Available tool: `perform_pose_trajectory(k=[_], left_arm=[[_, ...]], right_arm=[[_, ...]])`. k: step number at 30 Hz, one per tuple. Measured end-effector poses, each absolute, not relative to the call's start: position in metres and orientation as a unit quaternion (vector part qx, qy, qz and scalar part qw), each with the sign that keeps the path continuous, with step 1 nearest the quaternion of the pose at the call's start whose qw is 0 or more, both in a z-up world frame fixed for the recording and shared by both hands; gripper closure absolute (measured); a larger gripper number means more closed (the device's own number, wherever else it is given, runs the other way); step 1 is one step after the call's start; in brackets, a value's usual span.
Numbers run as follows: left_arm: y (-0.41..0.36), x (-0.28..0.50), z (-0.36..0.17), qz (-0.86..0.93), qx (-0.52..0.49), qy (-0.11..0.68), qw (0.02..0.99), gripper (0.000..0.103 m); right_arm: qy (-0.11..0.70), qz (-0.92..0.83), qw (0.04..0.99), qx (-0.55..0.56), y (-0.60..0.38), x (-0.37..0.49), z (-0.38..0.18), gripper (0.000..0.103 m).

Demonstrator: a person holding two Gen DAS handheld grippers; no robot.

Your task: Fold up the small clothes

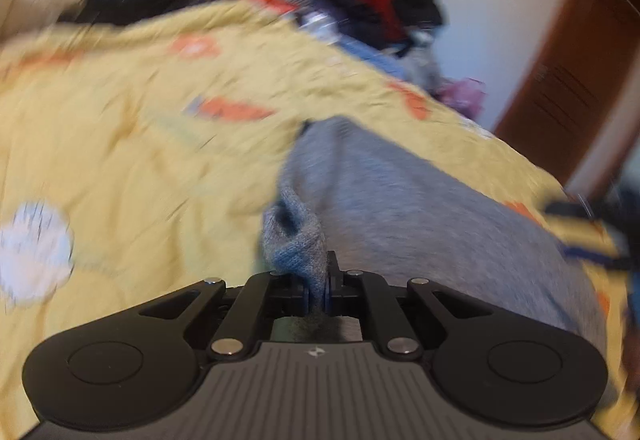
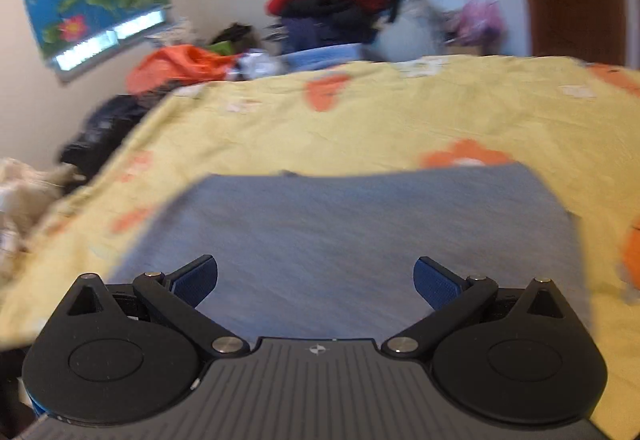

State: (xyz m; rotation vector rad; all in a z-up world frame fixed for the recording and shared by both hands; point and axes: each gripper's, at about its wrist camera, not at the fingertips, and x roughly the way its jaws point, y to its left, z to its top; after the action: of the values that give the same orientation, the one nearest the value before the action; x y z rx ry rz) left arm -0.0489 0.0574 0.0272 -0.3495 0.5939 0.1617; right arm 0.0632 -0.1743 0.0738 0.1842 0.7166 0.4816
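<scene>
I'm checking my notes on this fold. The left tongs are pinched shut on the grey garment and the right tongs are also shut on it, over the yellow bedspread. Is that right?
Not quite. The right tongs are open, with nothing between their blue pads, as the right wrist view shows. The rest holds: the left tongs are pinched shut on the grey garment over the yellow bedspread.

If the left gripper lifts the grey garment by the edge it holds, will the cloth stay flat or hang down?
Probably it hangs down. The grey garment already bunches into soft folds where the left gripper pinches it, so it looks floppy. It seems thin and light, and its knit surface should not slip easily on the yellow bedspread.
</scene>
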Motion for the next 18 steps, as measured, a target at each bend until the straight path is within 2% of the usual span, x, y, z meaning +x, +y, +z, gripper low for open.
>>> perform_pose_trajectory(k=[5, 8, 10, 11, 13, 15, 16, 17, 18], left_arm=[[0.017, -0.054, 0.038, 0.015, -0.075, 0.267, 0.961, 0.097], [0.009, -0.054, 0.035, 0.005, -0.059, 0.266, 0.962, 0.097], [0.009, -0.054, 0.034, 0.001, -0.057, 0.267, 0.962, 0.097], [0.008, -0.054, 0.034, -0.001, -0.054, 0.266, 0.962, 0.097], [0.006, -0.053, 0.032, -0.004, -0.044, 0.267, 0.963, 0.097], [0.004, -0.051, 0.033, -0.009, -0.041, 0.270, 0.962, 0.097], [0.002, -0.050, 0.033, -0.011, -0.040, 0.270, 0.962, 0.097], [0.000, -0.050, 0.035, -0.014, -0.039, 0.270, 0.962, 0.097], [-0.003, -0.049, 0.037, -0.020, -0.038, 0.269, 0.962, 0.097]], right_arm=[[0.458, 0.361, 0.810, 0.061, -0.072, 0.107, 0.088, 0.001], [0.488, 0.371, 0.790, 0.024, -0.019, 0.122, 0.079, 0.008], [0.506, 0.364, 0.782, -0.007, 0.007, 0.131, 0.071, 0.018], [0.513, 0.361, 0.778, -0.026, 0.018, 0.135, 0.065, 0.026], [0.516, 0.348, 0.779, -0.077, 0.037, 0.137, 0.056, 0.033], [0.504, 0.343, 0.785, -0.113, 0.043, 0.138, 0.049, 0.058], [0.497, 0.340, 0.788, -0.125, 0.044, 0.138, 0.047, 0.065], [0.492, 0.339, 0.792, -0.127, 0.039, 0.140, 0.049, 0.080], [0.493, 0.341, 0.792, -0.114, 0.030, 0.143, 0.051, 0.086]])
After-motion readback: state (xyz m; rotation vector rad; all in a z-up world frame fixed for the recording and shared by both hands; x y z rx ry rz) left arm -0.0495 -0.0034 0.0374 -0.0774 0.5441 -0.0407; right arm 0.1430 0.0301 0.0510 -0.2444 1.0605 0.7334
